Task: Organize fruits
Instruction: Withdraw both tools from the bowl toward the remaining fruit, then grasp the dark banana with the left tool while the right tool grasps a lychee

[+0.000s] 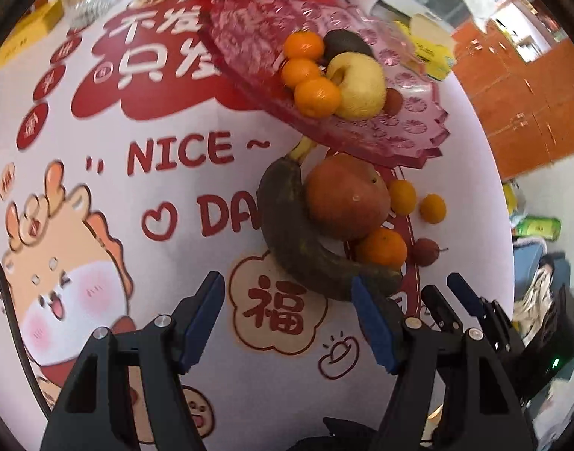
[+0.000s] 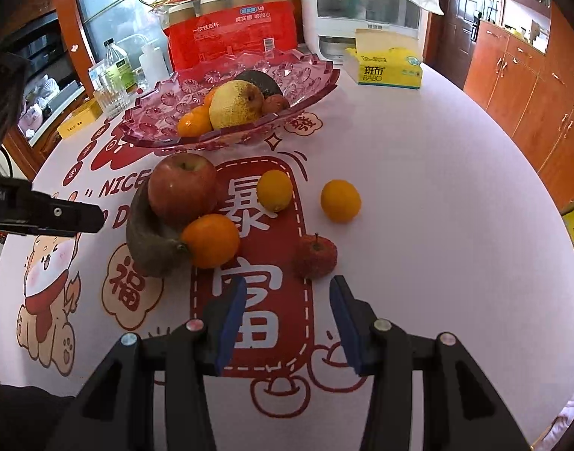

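Right wrist view: the right claw (image 2: 288,317) hovers low over the table (image 2: 437,225) with its blue-padded fingers spread apart and nothing between them. Just ahead of it sits a small, rough-skinned red fruit with a stem (image 2: 316,256). Beyond that lie two small yellow-orange citrus fruits (image 2: 274,190) (image 2: 340,201), apart from each other. To the left, a large red apple (image 2: 182,188), a round orange tangerine (image 2: 210,240) and a blackened, overripe banana (image 2: 147,244) crowd together, the banana curving round the apple's near side and touching the tangerine.

Behind this cluster, toward the table's far edge, stands a pink cut-glass fruit tray (image 2: 305,75), holding a yellow pear (image 2: 236,104), tangerines, a dark avocado-like fruit and a small brown one. Past it are a red pack of paper cups (image 2: 230,37), a yellow tissue box (image 2: 388,69) and clear bottles (image 2: 115,64) near the far left edge.

From the left wrist view, the left claw (image 1: 288,297) is likewise spread wide and empty, its right pad (image 1: 373,323) close to the banana's tip. The right claw's fingers show beside it on the right.
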Demonstrator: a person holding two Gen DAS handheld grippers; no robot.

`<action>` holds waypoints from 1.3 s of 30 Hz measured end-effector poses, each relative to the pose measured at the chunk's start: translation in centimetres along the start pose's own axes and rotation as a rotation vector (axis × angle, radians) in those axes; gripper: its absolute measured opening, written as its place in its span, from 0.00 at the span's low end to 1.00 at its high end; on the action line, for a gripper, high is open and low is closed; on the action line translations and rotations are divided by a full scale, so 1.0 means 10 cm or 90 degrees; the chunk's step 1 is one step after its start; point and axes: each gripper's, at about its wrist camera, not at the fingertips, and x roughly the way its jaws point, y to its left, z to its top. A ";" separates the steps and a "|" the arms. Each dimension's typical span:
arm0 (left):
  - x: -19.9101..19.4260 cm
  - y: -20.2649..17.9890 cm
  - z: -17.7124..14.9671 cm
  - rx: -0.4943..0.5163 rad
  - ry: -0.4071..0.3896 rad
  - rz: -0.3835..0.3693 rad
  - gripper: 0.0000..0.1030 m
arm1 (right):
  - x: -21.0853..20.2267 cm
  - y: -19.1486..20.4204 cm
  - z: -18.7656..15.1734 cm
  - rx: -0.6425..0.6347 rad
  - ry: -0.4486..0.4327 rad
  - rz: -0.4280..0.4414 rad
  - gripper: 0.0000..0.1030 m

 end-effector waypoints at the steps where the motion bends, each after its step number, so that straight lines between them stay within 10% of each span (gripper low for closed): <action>1: 0.04 0.00 0.00 -0.009 0.004 0.006 0.67 | 0.01 -0.02 0.00 -0.002 -0.003 -0.001 0.45; 39: 0.60 -0.24 0.26 -0.131 0.037 0.080 0.49 | 0.43 -0.14 0.07 -0.166 0.005 0.081 0.43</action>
